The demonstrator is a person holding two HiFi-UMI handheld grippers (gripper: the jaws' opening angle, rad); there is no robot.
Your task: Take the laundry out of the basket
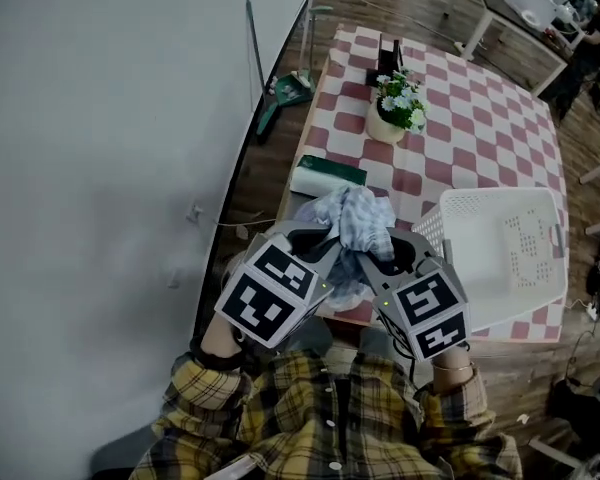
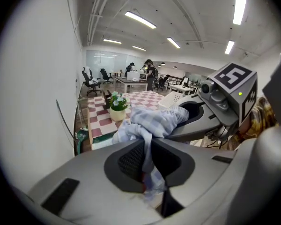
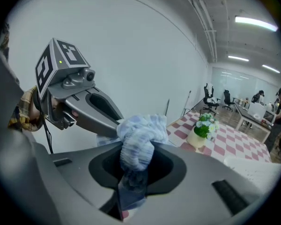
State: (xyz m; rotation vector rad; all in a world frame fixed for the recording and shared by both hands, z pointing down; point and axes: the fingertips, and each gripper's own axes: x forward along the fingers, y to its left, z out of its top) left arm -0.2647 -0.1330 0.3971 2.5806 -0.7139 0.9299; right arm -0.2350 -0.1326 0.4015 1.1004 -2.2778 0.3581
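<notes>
left gripper (image 1: 318, 251) pitched down, fingers clamped on crumpled pale-blue checked cloth (image 1: 352, 218) | right gripper (image 1: 378, 263) likewise clamped on it | cloth held over near edge of red-and-white checked bench (image 1: 480, 118), white perforated plastic basket (image 1: 510, 248) just beside

The right gripper (image 3: 135, 179) has its fingers (image 3: 171, 168) closed on a pale blue and white cloth (image 3: 139, 142). The cloth bunches up above them and hangs down between them. From the upper left, the left gripper (image 3: 113, 125) reaches the same cloth and touches it. Its marker cube (image 3: 61, 62) stands out against the white wall (image 3: 145, 50). To the right is a counter (image 3: 239, 142) covered in red and white squares, and a pot of flowers (image 3: 202, 131) stands on it.
</notes>
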